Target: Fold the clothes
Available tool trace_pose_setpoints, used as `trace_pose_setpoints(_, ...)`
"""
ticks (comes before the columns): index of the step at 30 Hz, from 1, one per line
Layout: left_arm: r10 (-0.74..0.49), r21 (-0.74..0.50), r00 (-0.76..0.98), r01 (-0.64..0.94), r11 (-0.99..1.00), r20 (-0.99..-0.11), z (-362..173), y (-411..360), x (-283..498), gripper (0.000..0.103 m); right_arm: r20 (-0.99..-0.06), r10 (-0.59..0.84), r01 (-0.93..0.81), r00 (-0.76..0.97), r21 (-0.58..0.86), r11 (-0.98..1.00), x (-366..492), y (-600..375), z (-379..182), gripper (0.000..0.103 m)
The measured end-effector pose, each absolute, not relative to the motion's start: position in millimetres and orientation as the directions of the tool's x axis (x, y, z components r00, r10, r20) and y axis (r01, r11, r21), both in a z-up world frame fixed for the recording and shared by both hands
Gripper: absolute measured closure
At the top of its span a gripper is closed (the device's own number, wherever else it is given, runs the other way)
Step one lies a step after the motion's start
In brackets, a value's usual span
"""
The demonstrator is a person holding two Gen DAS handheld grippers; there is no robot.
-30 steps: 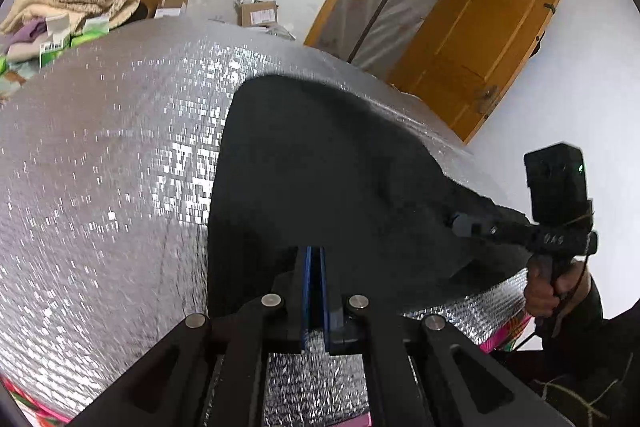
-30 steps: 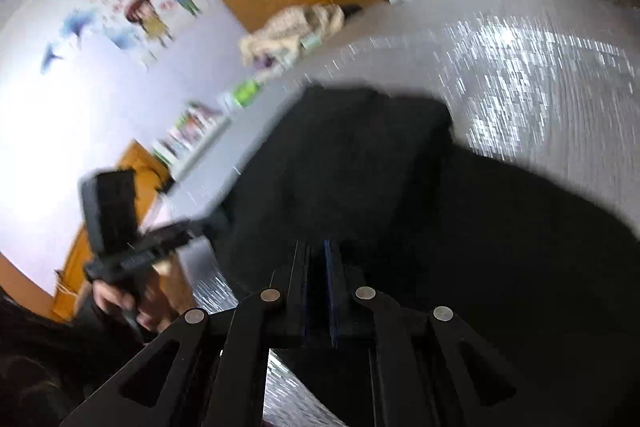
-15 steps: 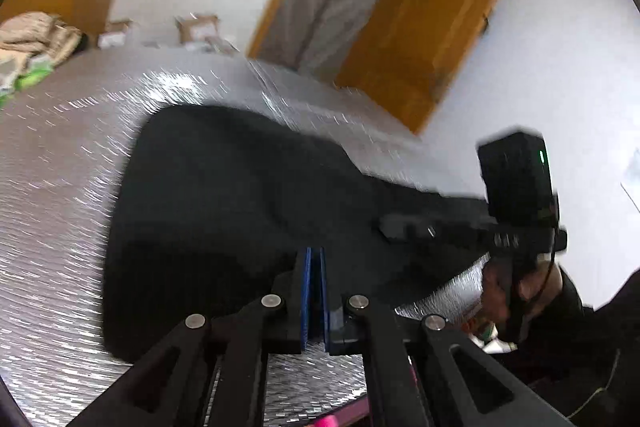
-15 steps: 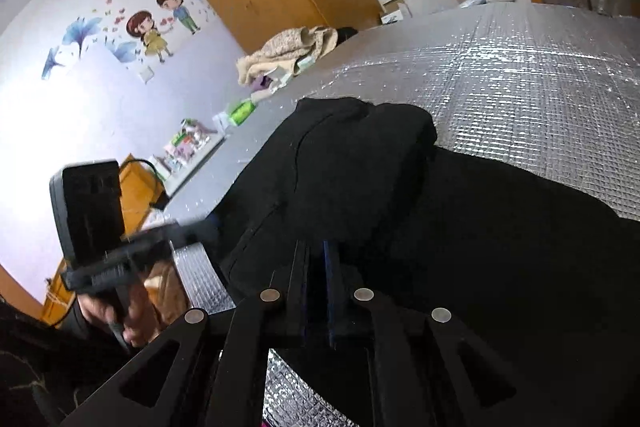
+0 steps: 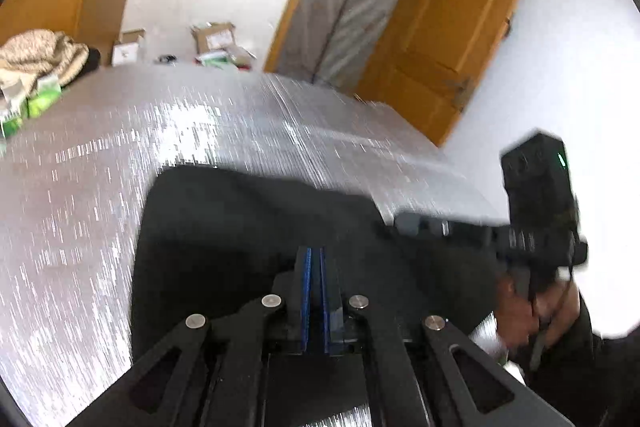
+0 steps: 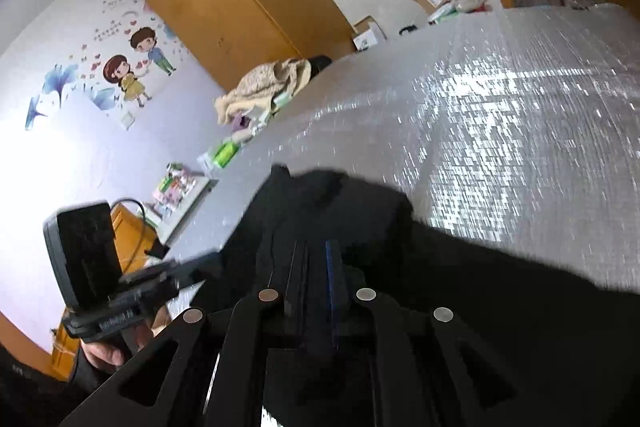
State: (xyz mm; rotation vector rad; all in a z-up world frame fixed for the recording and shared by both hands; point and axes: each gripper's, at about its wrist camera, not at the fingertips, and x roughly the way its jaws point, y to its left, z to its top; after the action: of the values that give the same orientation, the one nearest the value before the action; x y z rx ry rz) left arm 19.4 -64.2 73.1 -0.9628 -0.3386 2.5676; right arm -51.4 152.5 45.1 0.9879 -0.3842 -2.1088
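We had the black garment (image 5: 248,227) spread on the silver quilted cover (image 5: 100,187) of the bed, sitting in the lower centre of the left wrist view and running from centre to lower right in the right wrist view. Both grippers worked its near edge, prob. so the cloth could be carried over itself for a fold.

Left gripper (image 5: 316,259): blue pads pressed together, no gap showing, w/ black cloth right at and under the tips. We judged it clamped on the garment's near edge, though black on black made the pinch itself hard to see. It pointed down and forward, which suits lifting an edge w/o dragging the rest.

Right gripper (image 6: 316,259): its jaws had just been opening, and a narrow slot showed between the pads. Cloth lay around and behind the tips; whether any was still pinched in that slot we could not tell. In the left wrist view it came in from the right edge, tip at the garment's right side, a hand (image 5: 532,307) on its grip.

Garment looked part-folded, a raised bunch near its far end in the right wrist view. Beige blanket (image 6: 264,87) and small boxes sat at the bed's far left corner, well apart from the work. Fold not done yet, by our reading.
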Motion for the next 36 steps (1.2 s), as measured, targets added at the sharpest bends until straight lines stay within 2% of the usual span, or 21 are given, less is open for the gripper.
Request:
trace_pose_setpoints(6, 0.337, -0.307, -0.657, -0.165, -0.937, -0.675, 53.5, -58.8, -53.5, 0.1, -0.574, -0.706, 0.415, -0.415, 0.571, -0.708, -92.4, 137.0, 29.2, 0.094)
trace_pose_setpoints(8, 0.323, -0.332, -0.619, -0.105, -0.937, -0.716, 33.0, -65.4, -68.3, 0.1, -0.595, -0.693, 0.364, -0.406, 0.59, -0.72, -105.6, 137.0, 18.4, 0.099)
trace_pose_setpoints(11, 0.388, -0.432, -0.614, -0.084, -0.898, -0.687, 17.6, -79.0, -69.5, 0.1, -0.582, -0.705, 0.299, -0.406, 0.644, -0.704, -114.8, 150.4, 2.9, 0.103)
trace_pose_setpoints(14, 0.425, -0.483, -0.619, -0.082, -0.872, -0.661, 13.5, -88.1, -67.5, 0.101, -0.544, -0.738, 0.274, -0.4, 0.697, -0.662, -117.9, 158.6, -8.6, 0.103)
trace_pose_setpoints(17, 0.453, -0.53, -0.626, -0.074, -0.845, -0.635, 15.6, -93.9, -62.8, 0.101, -0.548, -0.733, 0.285, -0.403, 0.686, -0.67, -118.3, 156.6, -6.2, 0.103)
trace_pose_setpoints(20, 0.454, -0.549, -0.68, -0.09, -0.831, -0.576, 30.3, -108.4, -41.4, 0.1, -0.549, -0.728, 0.294, -0.41, 0.676, -0.675, -113.4, 159.3, -0.1, 0.103)
trace_pose_setpoints(22, 0.422, -0.534, -0.715, -0.081, -0.842, -0.558, 36.2, -119.2, -29.7, 0.1, -0.533, -0.734, 0.334, -0.421, 0.662, -0.671, -102.1, 163.3, 7.8, 0.097)
trace_pose_setpoints(26, 0.365, -0.519, -0.728, -0.016, -0.855, -0.58, 34.7, -139.3, -21.5, 0.1, -0.494, -0.778, 0.406, -0.389, 0.666, -0.626, -79.4, 164.0, 14.1, 0.097)
trace_pose_setpoints(31, 0.358, -0.495, -0.73, -0.031, -0.869, -0.582, 45.1, -134.8, -31.3, 0.1, -0.498, -0.781, 0.432, -0.377, 0.652, -0.624, -73.1, 156.1, 19.4, 0.097)
trace_pose_setpoints(33, 0.336, -0.471, -0.714, -0.01, -0.882, -0.615, 40.4, -128.7, -49.2, 0.1, -0.492, -0.779, 0.438, -0.388, 0.645, -0.626, -77.1, 152.2, 24.3, 0.097)
trace_pose_setpoints(36, 0.296, -0.454, -0.676, 0.065, -0.889, -0.675, 22.9, -137.4, -66.5, 0.1, -0.538, -0.74, 0.364, -0.404, 0.648, -0.67, -98.9, 146.3, 14.1, 0.098)
